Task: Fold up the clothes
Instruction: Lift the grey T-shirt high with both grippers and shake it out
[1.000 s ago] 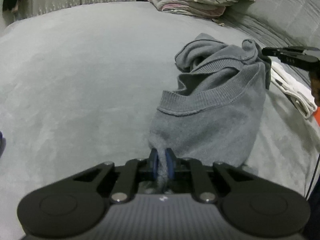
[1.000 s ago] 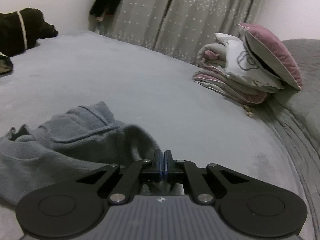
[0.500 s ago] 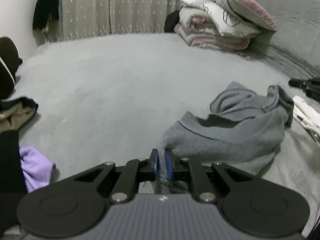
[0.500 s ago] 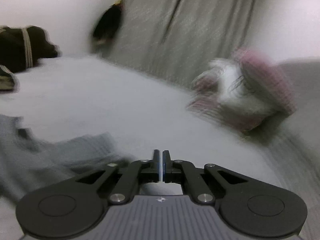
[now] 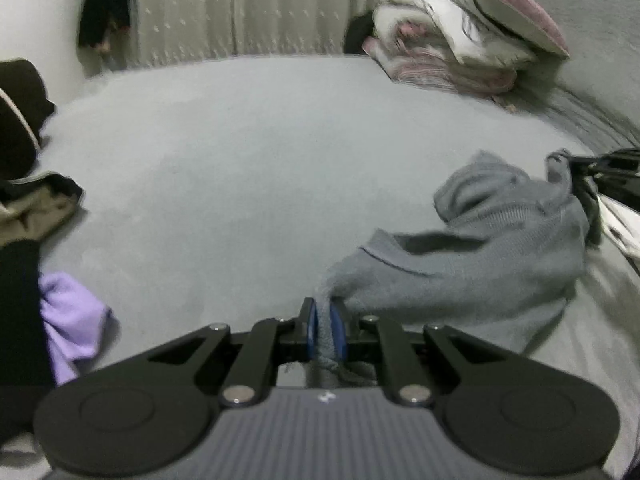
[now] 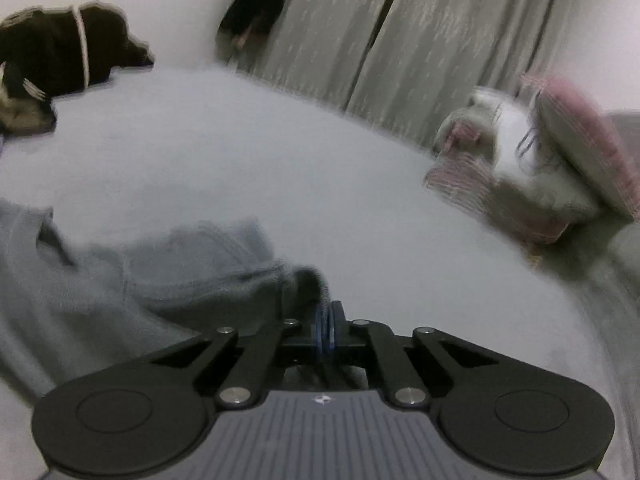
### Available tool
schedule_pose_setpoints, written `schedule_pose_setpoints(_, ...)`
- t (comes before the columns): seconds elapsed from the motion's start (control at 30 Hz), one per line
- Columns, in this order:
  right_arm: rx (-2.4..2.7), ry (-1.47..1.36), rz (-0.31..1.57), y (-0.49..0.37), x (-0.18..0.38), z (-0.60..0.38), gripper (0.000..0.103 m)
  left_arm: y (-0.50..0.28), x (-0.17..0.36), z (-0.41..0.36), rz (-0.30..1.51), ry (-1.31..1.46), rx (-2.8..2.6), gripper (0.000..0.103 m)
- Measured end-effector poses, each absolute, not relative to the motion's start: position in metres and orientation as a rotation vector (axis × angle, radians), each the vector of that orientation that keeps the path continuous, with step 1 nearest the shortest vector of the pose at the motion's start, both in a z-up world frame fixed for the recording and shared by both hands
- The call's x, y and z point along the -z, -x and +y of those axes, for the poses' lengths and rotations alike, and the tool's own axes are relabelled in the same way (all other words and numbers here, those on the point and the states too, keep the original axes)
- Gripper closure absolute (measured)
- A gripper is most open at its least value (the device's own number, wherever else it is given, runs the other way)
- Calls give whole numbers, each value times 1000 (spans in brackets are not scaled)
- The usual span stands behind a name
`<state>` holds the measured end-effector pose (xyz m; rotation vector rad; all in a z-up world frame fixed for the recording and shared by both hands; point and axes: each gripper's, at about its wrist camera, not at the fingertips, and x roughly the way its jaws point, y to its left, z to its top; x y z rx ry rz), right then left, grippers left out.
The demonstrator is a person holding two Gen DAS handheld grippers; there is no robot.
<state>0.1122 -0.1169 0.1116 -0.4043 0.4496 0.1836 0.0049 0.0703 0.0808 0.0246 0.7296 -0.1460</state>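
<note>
On the grey bed (image 5: pixel 248 152), grey sweater (image 5: pixel 472 264) edges pinched in left tongs (image 5: pixel 325 330) and right tongs (image 6: pixel 329 326)

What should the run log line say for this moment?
phase: spreading | left gripper: shut on grey sweater | right gripper: shut on sweater's other end | surface: bed

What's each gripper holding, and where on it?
Both hold the grey sweater: left gripper pinches a bunched edge, right gripper another edge; which parts is unclear.
</note>
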Motion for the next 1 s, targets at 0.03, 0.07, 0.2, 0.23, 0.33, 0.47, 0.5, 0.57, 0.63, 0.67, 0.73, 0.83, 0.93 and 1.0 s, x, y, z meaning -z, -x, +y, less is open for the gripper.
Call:
schedule_pose_setpoints(0.03,-170,393,401,-107,-120,-115,98,-4,-86,71,707,-23,134,94)
schedule_pose_setpoints(0.07,-154,378,344,-99,-131,-114,98,-2,-92,73,679,-22,121,94)
schedule_pose_setpoints(0.2,-36,454,159,-68,-156,-108,99,4,-115,81,576,-6,70,94)
schedule_pose_setpoints(0.23,-15,459,126,-62,-160,-110,99,7,-122,81,539,-13,49,94)
schedule_pose_setpoints(0.33,17,429,31,-48,-174,-116,99,16,-142,77,403,-83,-14,94)
schedule_pose_setpoints(0.47,60,415,-102,-26,-193,-112,99,36,-186,67,207,-140,-72,94)
schedule_pose_setpoints(0.5,68,407,-140,-20,-200,-109,99,43,-199,65,161,-141,-79,94)
schedule_pose_setpoints(0.57,85,382,-223,-2,-218,-105,99,60,-229,65,68,-121,-84,94)
schedule_pose_setpoints(0.63,101,357,-311,19,-237,-102,99,80,-260,68,-28,-89,-73,94)
schedule_pose_setpoints(0.67,107,345,-357,32,-248,-101,99,91,-275,69,-77,-80,-67,94)
schedule_pose_setpoints(0.73,117,321,-447,56,-271,-99,99,112,-304,72,-172,-64,-54,94)
schedule_pose_setpoints(0.83,133,296,-565,85,-304,-98,99,134,-341,73,-272,-64,-34,94)
schedule_pose_setpoints(0.93,146,303,-628,95,-332,-97,99,147,-371,71,-339,-51,4,94)
schedule_pose_setpoints(1.0,148,317,-628,90,-346,-96,99,147,-382,65,-373,-82,3,94)
